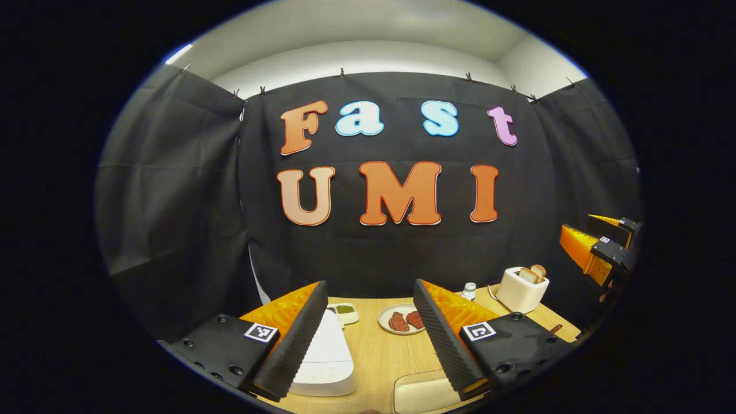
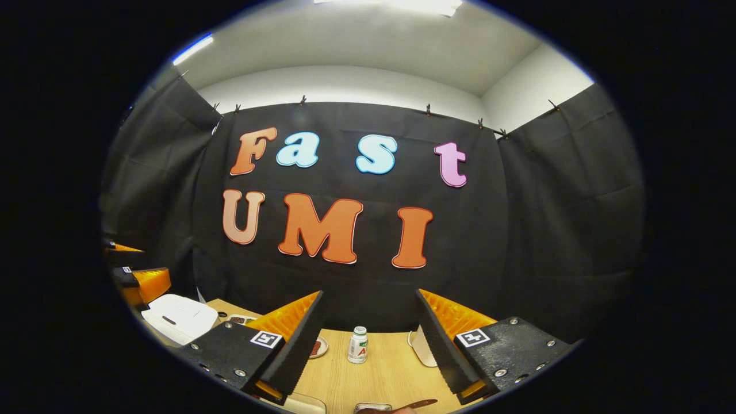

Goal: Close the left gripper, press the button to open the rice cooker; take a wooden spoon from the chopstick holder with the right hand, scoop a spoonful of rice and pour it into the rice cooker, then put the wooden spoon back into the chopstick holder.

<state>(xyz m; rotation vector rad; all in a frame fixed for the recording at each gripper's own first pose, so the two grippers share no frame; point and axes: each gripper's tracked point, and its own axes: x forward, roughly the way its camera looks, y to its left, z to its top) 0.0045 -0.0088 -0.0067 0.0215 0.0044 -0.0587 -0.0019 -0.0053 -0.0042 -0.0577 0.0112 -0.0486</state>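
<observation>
While both the left hand-held gripper and right hand-held gripper are held agape, the rice cooker button could be straddled and missed.

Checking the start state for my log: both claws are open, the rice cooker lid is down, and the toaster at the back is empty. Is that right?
One thing is off: the toaster is not empty; bread slices stick up from it in the left gripper view. The rest holds: the left claw and right claw are open, and the rice cooker lid is down.
</observation>
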